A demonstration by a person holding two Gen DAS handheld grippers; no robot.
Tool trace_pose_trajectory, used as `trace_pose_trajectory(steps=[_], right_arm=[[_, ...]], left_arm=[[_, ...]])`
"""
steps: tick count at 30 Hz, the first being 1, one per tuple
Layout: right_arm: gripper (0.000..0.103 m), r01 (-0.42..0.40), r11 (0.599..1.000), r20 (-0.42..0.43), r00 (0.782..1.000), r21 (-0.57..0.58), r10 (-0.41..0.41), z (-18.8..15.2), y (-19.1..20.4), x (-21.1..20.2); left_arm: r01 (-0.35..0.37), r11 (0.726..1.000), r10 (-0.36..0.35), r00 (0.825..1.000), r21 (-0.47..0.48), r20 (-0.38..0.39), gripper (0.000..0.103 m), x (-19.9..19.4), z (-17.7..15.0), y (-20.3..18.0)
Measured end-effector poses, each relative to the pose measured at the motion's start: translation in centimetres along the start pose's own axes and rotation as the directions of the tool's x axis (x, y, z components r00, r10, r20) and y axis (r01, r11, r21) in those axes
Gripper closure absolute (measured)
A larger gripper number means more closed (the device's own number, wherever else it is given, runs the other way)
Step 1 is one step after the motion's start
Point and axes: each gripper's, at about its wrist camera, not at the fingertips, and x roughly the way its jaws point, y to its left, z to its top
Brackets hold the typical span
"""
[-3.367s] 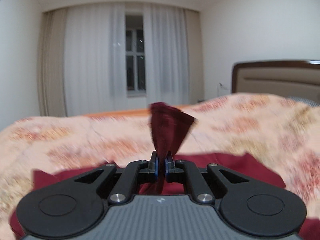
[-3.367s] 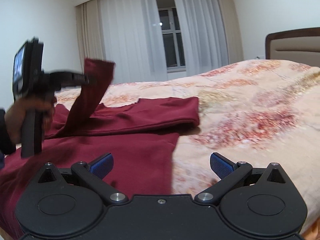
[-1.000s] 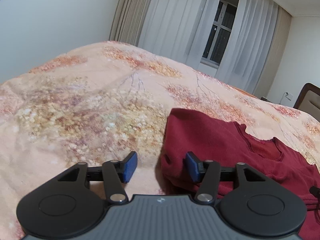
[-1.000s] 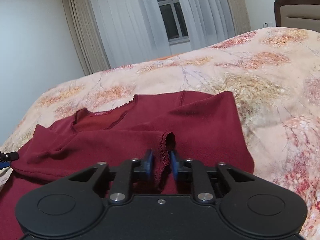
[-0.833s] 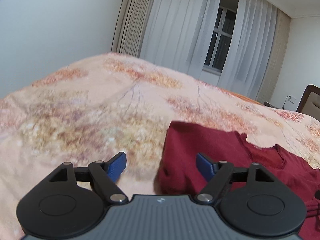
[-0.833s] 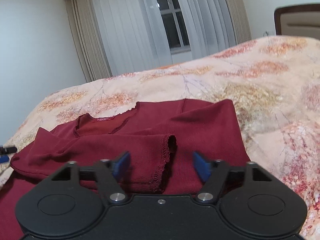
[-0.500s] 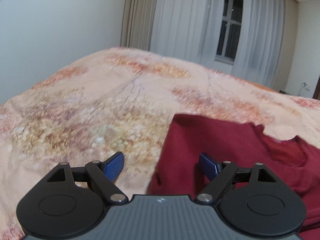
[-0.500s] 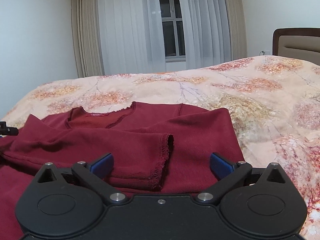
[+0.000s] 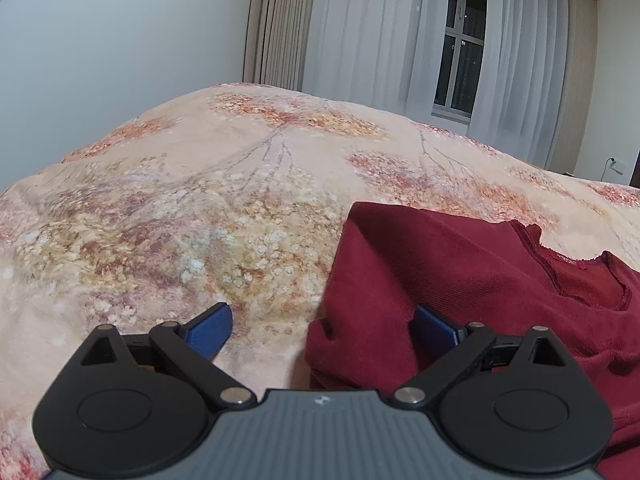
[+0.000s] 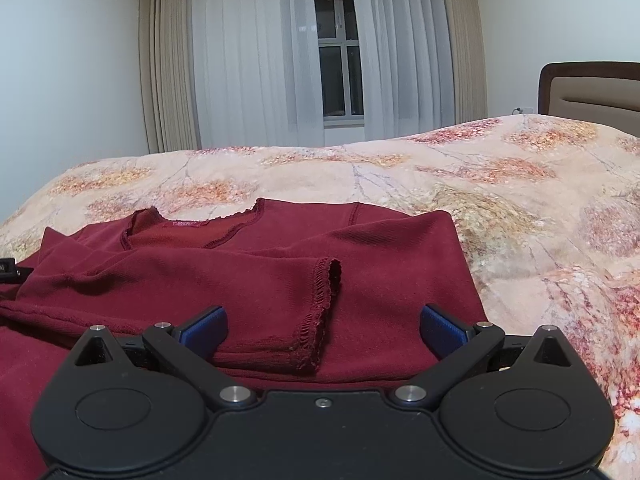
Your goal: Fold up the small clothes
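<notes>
A dark red long-sleeved top [image 10: 248,280] lies flat on the bed, neckline away from me, with a sleeve folded across its chest and its frilled cuff [image 10: 320,312] near the middle. My right gripper [image 10: 323,330] is open and empty just in front of that cuff. My left gripper [image 9: 322,330] is open and empty over the top's left shoulder edge [image 9: 400,280], its right finger above the cloth. The left gripper's tip shows at the left edge of the right wrist view [image 10: 10,270].
The bed has a peach floral cover [image 9: 200,216] that spreads wide to the left and right [image 10: 560,220]. A padded headboard [image 10: 592,92] stands at the far right. Curtains and a window [image 10: 340,68] are behind the bed.
My left gripper let go of the sleeve it held up and opened. My right gripper opened off the cuff, which now lies on the top, and drew back.
</notes>
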Motion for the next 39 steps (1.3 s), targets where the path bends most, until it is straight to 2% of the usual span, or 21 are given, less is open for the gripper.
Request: trace_pose_trajectory(steps=[8, 13, 16, 19, 24, 34, 39], right_arm=[[0.001, -0.002, 1.0, 0.01, 1.0, 0.026, 0.002, -0.1, -0.4, -0.2], [0.001, -0.004, 1.0, 0.01, 1.0, 0.031, 0.004, -0.1, -0.5, -0.2], [0.001, -0.005, 0.999, 0.01, 1.0, 0.032, 0.004, -0.1, -0.5, -0.2], [0.001, -0.005, 0.999, 0.01, 1.0, 0.032, 0.005, -0.1, -0.5, -0.2], [0.001, -0.005, 0.999, 0.01, 1.0, 0.032, 0.004, -0.1, -0.5, -0.2], [0.001, -0.005, 0.999, 0.01, 1.0, 0.032, 0.004, -0.1, -0.5, -0.2], [0.001, -0.012, 0.998, 0.008, 1.0, 0.054, 0.011, 0.1, -0.9, -0.9]], left_arm=[[0.01, 1.0, -0.01, 1.0, 0.002, 0.014, 0.001, -0.2, -0.1, -0.1], [0.056, 0.996, -0.053, 0.997, -0.07, 0.055, 0.001, -0.5, 0.6, 0.7], [0.06, 0.994, -0.055, 0.997, -0.095, 0.06, 0.001, 0.0, 1.2, 0.7], [0.048, 0.997, -0.047, 0.998, -0.053, 0.033, 0.001, 0.8, 1.4, -0.1], [-0.013, 1.0, 0.013, 1.0, 0.027, -0.001, 0.0, 1.6, 1.0, -1.5], [-0.003, 1.0, 0.003, 1.0, 0.019, 0.001, 0.0, 1.4, 1.0, -1.3], [0.028, 1.0, -0.028, 1.0, 0.004, 0.004, 0.0, -0.6, 1.4, -0.8]])
